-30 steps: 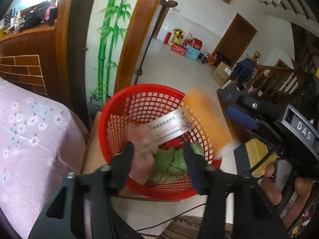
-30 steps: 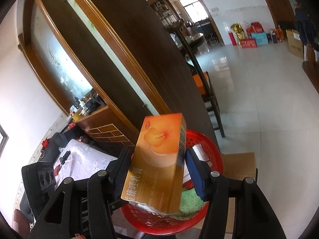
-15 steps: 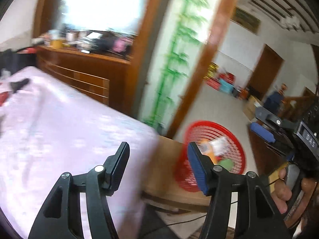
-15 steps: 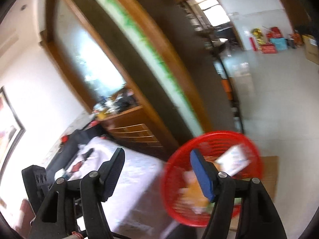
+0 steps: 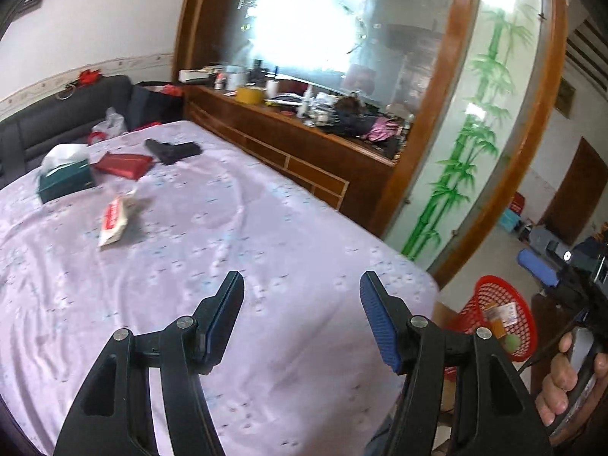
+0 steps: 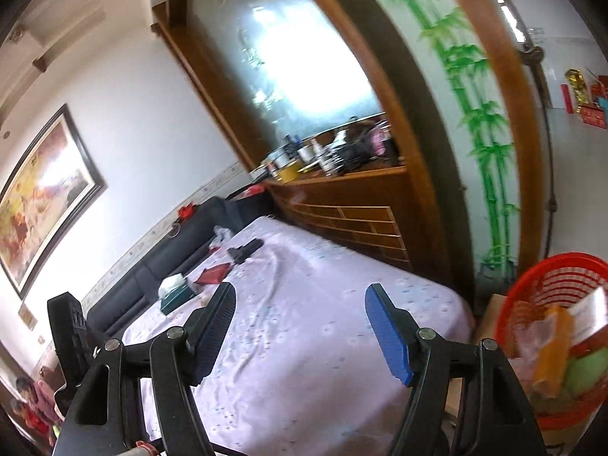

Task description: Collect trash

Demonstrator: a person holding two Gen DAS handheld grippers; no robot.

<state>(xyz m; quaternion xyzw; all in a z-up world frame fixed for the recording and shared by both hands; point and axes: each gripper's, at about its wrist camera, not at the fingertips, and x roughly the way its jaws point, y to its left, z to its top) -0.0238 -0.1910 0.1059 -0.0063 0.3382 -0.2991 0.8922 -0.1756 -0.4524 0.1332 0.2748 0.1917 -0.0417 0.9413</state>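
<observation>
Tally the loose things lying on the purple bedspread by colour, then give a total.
Red flat packet: 1
Black pistol-shaped object: 1
Green tissue box with white tissue: 1
White-and-red wrapper pack: 1
Total: 4, all toward the far end of the purple bedspread.

Bright daylight; glare blows out glass panel (image 5: pixel 304 19); fisheye bends edges; background perhaps motion-blurred.
</observation>
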